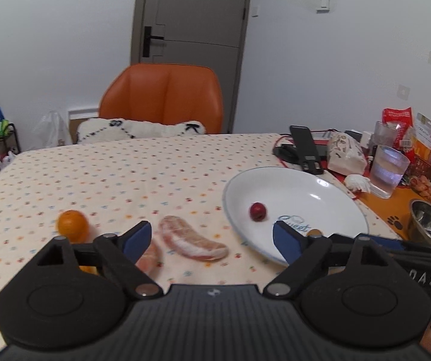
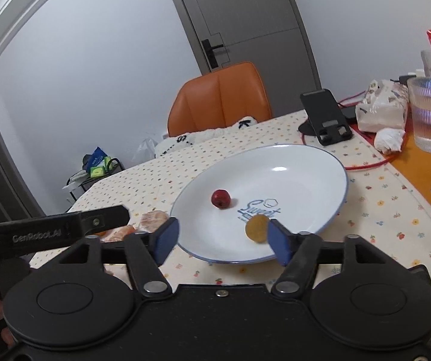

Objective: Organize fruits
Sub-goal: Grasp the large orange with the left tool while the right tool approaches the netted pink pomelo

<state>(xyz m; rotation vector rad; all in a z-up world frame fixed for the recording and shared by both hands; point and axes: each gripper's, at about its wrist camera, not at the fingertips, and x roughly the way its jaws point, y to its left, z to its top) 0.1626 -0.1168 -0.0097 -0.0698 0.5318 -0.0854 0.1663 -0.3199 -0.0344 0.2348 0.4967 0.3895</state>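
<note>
From the left wrist view, the left hand-held gripper [image 1: 212, 237] hangs low over the bench [image 1: 110, 174] with its blue pads spread wide and nothing between them, so it is released. Just ahead of it, at lower centre, lies a peeled pinkish citrus segment [image 1: 191, 239], and a second segment [image 1: 149, 255] sits partly hidden behind the left pad; the spread jaws seem set to take one of these. A small orange [image 1: 72, 224] rests on the cloth at lower left, apart from the segments. At centre right the white plate [image 1: 290, 186] holds a small red fruit [image 1: 257, 211], which suggests the plate is the gathering place for the fruit. In the right wrist view, the right hand-held gripper [image 2: 223, 240] is also released, jaws wide and empty, poised over the near rim of the plate [image 2: 290, 165]. A small yellow-brown fruit [image 2: 257, 228] lies in the plate just beside the right pad, touching neither pad as far as can be seen, likely just let go there. The red fruit [image 2: 221, 198] sits a little further in. Peeled citrus pieces [image 2: 152, 221] remain on the cloth at centre left, outside the plate, so the sorting looks only partly done.
</note>
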